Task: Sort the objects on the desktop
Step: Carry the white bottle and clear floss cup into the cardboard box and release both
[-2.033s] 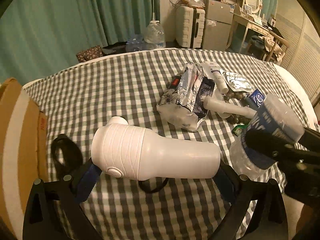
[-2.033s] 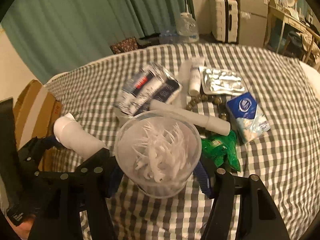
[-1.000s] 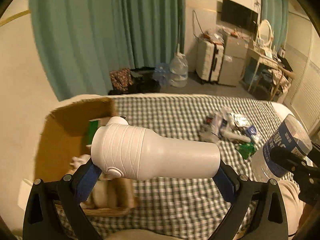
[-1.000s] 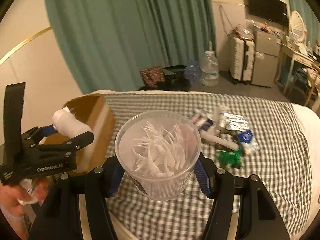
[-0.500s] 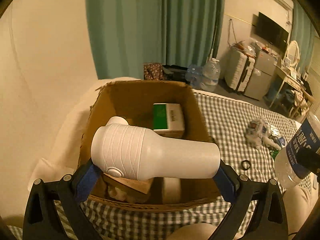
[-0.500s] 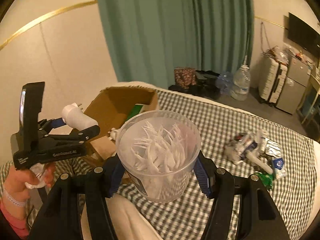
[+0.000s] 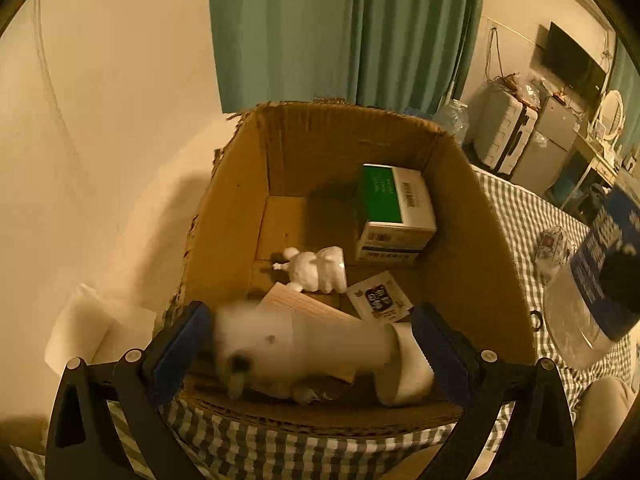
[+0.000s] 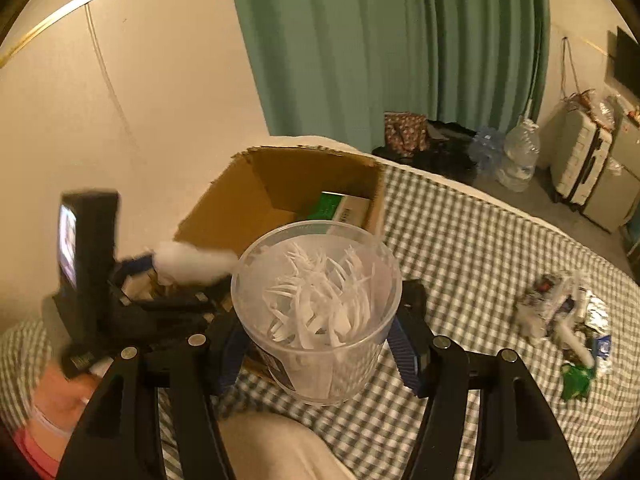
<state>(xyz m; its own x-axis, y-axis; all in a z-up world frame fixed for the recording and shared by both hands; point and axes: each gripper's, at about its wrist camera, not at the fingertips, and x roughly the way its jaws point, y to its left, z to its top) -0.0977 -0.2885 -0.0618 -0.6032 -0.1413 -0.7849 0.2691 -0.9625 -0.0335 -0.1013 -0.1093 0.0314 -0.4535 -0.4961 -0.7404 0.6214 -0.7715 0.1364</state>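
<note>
Left hand-held gripper (image 7: 308,344): pads spread, white bottle (image 7: 304,348) blurred between them, above cardboard box (image 7: 348,140) | right hand-held gripper (image 8: 316,336): clamping clear tub (image 8: 316,312)

Before us, pleated green curtains (image 8: 400,48) hang at twelve o'clock beside a plain cream wall (image 8: 160,92); pale hard-shell suitcases (image 8: 580,160) stand at two o'clock.

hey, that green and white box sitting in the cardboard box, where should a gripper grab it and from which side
Probably from straight above, closing on the two long sides of the green and white box. It lies flat in the far right corner of the cardboard box, whose walls block level approaches; its top face is exposed, though the wall-side gap looks tight.
</note>
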